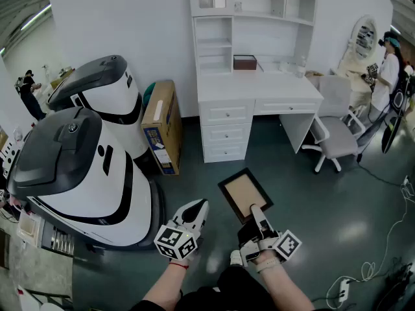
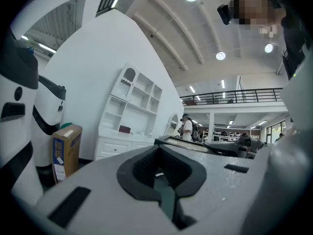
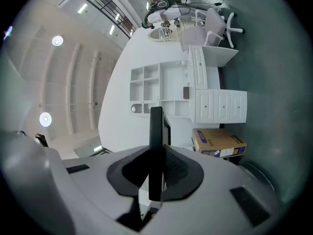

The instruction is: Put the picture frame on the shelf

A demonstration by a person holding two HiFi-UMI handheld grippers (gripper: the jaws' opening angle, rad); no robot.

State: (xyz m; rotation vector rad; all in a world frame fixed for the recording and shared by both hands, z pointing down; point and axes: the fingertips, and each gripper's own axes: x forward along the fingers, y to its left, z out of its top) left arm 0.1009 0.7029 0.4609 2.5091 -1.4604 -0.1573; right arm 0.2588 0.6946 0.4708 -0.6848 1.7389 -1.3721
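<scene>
One picture frame (image 1: 243, 193) clenched edge-on in right gripper (image 1: 257, 210) — left gripper (image 1: 200, 205) closed on nothing, white shelf unit (image 1: 214, 44) ahead

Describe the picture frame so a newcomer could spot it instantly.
In front of the white desk unit, above the dark floor, the right gripper holds a flat rectangle by one edge. That is the picture frame: a thin black border around a tan panel, unlike the printed cardboard box by the wall.
</scene>
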